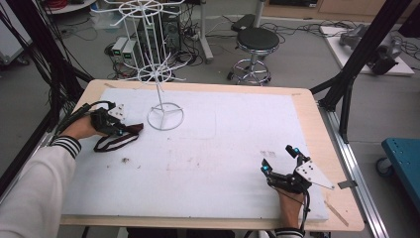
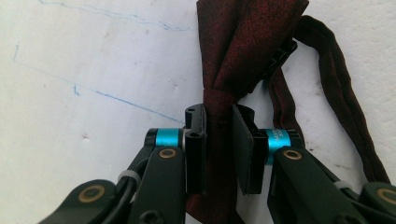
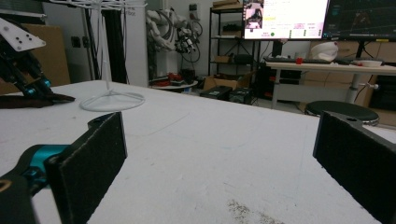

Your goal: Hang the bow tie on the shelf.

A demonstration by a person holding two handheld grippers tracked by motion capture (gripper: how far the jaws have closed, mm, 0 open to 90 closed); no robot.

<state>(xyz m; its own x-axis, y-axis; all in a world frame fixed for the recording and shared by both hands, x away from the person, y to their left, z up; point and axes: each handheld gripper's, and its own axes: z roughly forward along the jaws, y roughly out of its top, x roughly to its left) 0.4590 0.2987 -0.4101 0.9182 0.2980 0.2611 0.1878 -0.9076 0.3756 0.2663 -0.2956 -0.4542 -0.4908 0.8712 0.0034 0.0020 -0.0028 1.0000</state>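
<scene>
At the table's left side, the left gripper (image 2: 218,149) has its jaws clamped on the knot of a dark red bow tie (image 2: 243,51), pinching the narrow centre band while the tie lies flat on the white mat (image 1: 223,148); its strap (image 1: 116,143) loops loosely toward the person, just beside the ring base of a white wire display rack (image 1: 165,119). The right gripper (image 1: 281,162) rests near the mat's front right corner, well apart from the tie, jaws spread wide with nothing between them. The likely next step is lifting the tie toward the rack — done well, that means keeping the pinch centred on the knot so the wings hang evenly; rising straight up until the strap clears the mat; and watching that the trailing loop does not snag the rack's base.
</scene>
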